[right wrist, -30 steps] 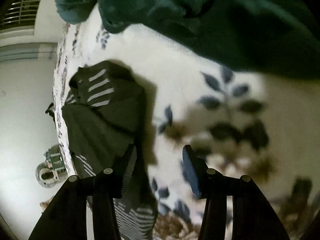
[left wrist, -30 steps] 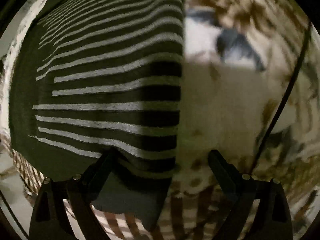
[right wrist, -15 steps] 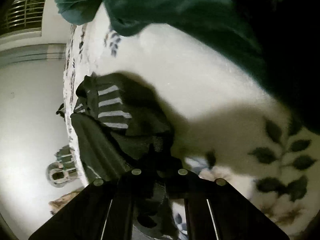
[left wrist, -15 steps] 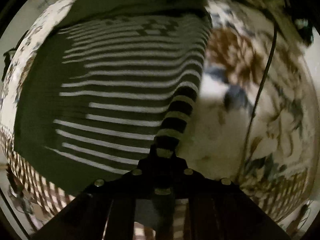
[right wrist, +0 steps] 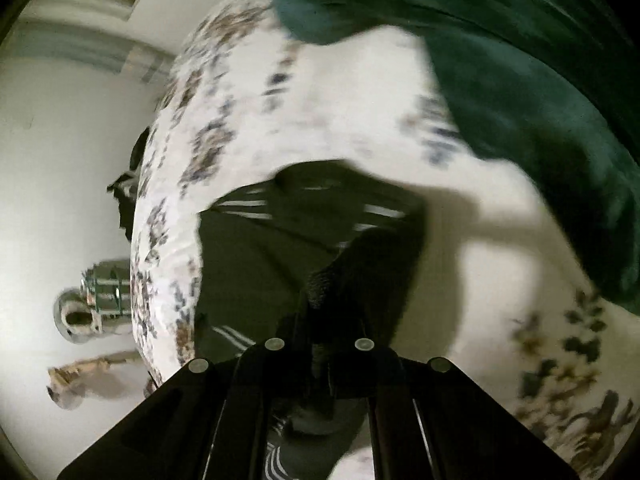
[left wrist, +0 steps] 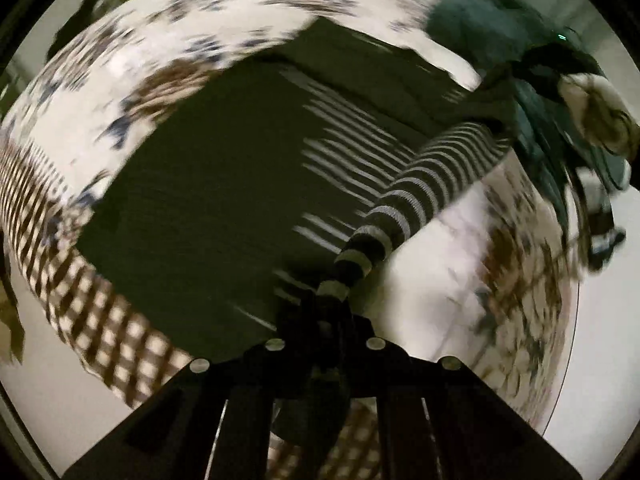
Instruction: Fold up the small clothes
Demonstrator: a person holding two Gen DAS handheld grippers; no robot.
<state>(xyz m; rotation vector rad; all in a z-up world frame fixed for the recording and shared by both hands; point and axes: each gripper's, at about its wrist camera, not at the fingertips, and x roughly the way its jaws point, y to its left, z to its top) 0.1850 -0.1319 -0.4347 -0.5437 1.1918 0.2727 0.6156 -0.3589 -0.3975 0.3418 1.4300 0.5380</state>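
A dark striped garment (left wrist: 224, 184) with white stripes lies on a floral bedspread (left wrist: 120, 60). My left gripper (left wrist: 326, 312) is shut on its striped edge, which stretches taut up and to the right. My right gripper (right wrist: 320, 320) is shut on the dark far edge of the same striped garment (right wrist: 256, 264), lifted off the bed. In the left wrist view the right gripper (left wrist: 600, 216) shows blurred at the far right. Both views are motion-blurred.
A dark green cloth (right wrist: 520, 80) is heaped on the bed behind the garment and also shows in the left wrist view (left wrist: 480, 28). The bed's edge (right wrist: 160, 280) drops to a pale floor (right wrist: 60, 180) with a metal object (right wrist: 92, 304).
Both grippers closed on the garment's edges half a second ago. Since then both have lifted and pulled the fabric up and away, and the views have swung across the bed.
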